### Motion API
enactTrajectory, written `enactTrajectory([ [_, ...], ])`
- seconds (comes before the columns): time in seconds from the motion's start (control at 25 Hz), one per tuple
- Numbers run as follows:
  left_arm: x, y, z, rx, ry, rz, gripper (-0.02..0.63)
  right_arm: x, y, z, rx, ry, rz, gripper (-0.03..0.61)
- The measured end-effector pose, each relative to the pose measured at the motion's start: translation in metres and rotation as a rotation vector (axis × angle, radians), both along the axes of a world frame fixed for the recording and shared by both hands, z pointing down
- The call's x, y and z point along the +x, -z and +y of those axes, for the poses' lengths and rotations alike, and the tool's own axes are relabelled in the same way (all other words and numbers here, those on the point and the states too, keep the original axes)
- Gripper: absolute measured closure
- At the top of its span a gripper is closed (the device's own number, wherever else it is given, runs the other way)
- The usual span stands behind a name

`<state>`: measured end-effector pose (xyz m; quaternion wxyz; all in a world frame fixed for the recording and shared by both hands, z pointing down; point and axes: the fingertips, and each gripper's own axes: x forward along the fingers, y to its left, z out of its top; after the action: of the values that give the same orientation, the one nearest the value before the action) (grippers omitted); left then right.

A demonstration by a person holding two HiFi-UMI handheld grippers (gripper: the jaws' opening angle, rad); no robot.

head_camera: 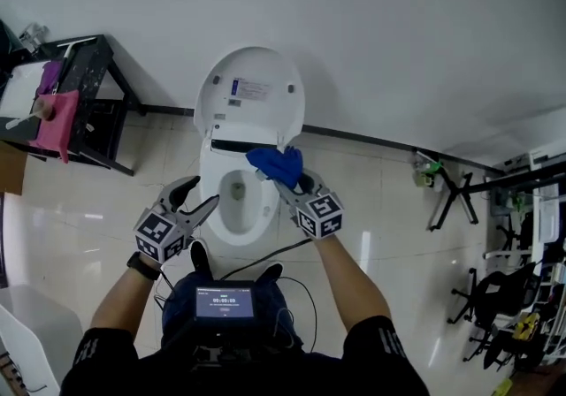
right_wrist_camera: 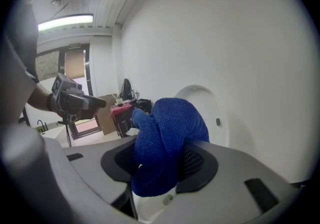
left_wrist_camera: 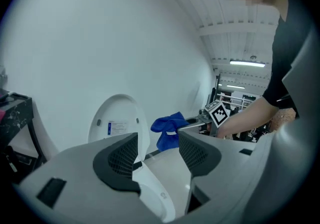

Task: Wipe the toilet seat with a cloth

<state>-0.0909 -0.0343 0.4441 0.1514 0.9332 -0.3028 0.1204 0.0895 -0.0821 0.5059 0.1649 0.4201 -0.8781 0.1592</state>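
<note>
A white toilet stands against the wall with its lid raised and its seat ring around the open bowl. My right gripper is shut on a bunched blue cloth, held over the back right of the bowl just under the lid hinge. In the right gripper view the cloth fills the jaws and hides the bowl below. My left gripper hangs open and holds nothing, at the bowl's left edge. The left gripper view shows the lid and the cloth beyond the spread jaws.
A black rack draped with a pink cloth stands at the left by the wall. Black stands and clutter fill the right side. A black cable runs across the tiled floor in front of the toilet.
</note>
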Motion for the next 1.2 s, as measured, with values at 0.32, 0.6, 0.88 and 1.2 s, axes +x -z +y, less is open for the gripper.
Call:
enactTrajectory([
  [0.32, -0.003, 0.059, -0.002, 0.091, 0.002, 0.059, 0.367, -0.012, 0.127, 0.029, 0.187, -0.003, -0.069, 0.38],
  [0.6, 0.012, 0.102, 0.016, 0.156, -0.035, 0.114, 0.367, -0.02, 0.197, 0.069, 0.31, 0.011, -0.132, 0.38],
  [0.88, 0.031, 0.116, 0.037, 0.169, -0.064, 0.127, 0.367, -0.025, 0.213, 0.097, 0.327, 0.008, -0.15, 0.383],
  [1.2, 0.029, 0.126, 0.039, 0.178, -0.054, 0.14, 0.367, -0.024, 0.214, 0.102, 0.322, -0.009, -0.157, 0.385],
])
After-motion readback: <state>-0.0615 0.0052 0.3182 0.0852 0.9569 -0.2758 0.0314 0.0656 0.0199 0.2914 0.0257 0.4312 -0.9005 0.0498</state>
